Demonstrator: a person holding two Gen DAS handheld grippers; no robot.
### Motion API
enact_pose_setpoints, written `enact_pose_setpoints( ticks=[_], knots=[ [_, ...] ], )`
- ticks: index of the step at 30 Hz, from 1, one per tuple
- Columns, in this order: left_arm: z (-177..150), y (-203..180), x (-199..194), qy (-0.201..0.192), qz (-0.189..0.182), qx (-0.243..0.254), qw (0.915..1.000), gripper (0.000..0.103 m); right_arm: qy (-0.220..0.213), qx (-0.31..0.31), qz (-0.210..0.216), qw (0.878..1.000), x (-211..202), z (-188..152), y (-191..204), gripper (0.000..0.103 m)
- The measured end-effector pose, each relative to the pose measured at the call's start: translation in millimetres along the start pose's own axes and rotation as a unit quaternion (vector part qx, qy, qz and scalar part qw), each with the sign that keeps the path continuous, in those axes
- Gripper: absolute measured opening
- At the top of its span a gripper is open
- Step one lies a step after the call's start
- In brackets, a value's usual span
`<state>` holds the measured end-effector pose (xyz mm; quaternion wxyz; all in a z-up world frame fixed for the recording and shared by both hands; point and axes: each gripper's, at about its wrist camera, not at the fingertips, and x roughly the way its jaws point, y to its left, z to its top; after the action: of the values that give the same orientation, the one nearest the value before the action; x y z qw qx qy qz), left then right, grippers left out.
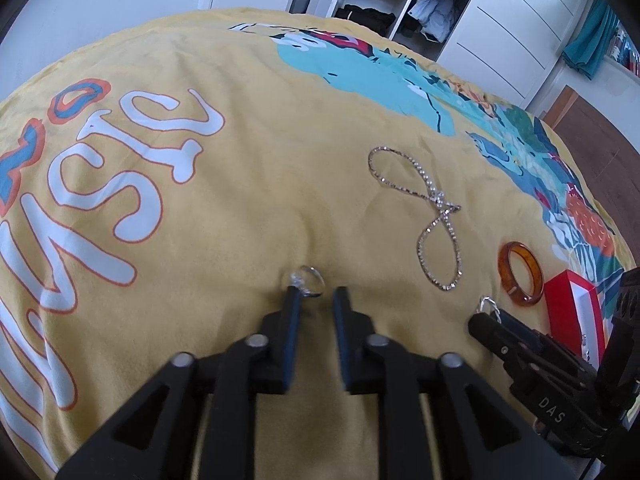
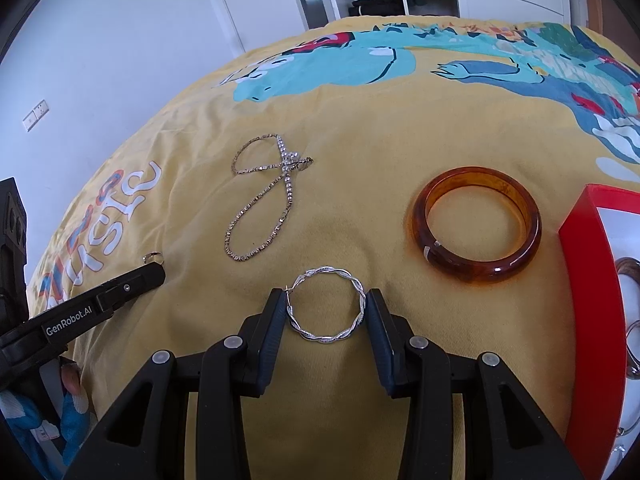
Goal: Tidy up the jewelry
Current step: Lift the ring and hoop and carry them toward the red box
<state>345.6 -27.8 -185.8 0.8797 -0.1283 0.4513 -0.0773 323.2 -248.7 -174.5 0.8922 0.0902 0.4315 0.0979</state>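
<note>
Most of the sorting looks undone. The red box (image 2: pixel 588 280) already holds a few pieces at the view's edge, too cut off to name. Outside it, on the yellow bedspread (image 2: pixel 360 152), lie four: an amber bangle (image 2: pixel 476 226) just left of the box, a twisted silver hoop (image 2: pixel 327 306) left of and nearer than the bangle, a sparkly chain (image 2: pixel 264 196) farther left, and a small ring (image 1: pixel 307 280) farthest from the box.

The right gripper (image 2: pixel 326 312) has its jaws wide open, straddling the hoop, each finger touching or almost touching its rim without lifting it. The left gripper (image 1: pixel 316 300) is partly open; its left fingertip touches the ring, which is not clamped.
</note>
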Motion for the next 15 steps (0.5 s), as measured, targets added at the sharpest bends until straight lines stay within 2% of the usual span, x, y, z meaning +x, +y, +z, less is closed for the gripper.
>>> enact_pose_setpoints(
  ticks=[2, 15],
  knots=[
    [0.5, -1.5, -0.6, -0.003, 0.002, 0.004, 1.0, 0.029, 0.0, 0.0, 0.0, 1.0, -0.2, -0.1, 0.0, 0.041],
    [11.7, 14.2, 10.7, 0.001, -0.001, -0.053, 0.9986, 0.029, -0.001, -0.001, 0.002, 1.0, 1.2, 0.2, -0.6, 0.041]
  ],
)
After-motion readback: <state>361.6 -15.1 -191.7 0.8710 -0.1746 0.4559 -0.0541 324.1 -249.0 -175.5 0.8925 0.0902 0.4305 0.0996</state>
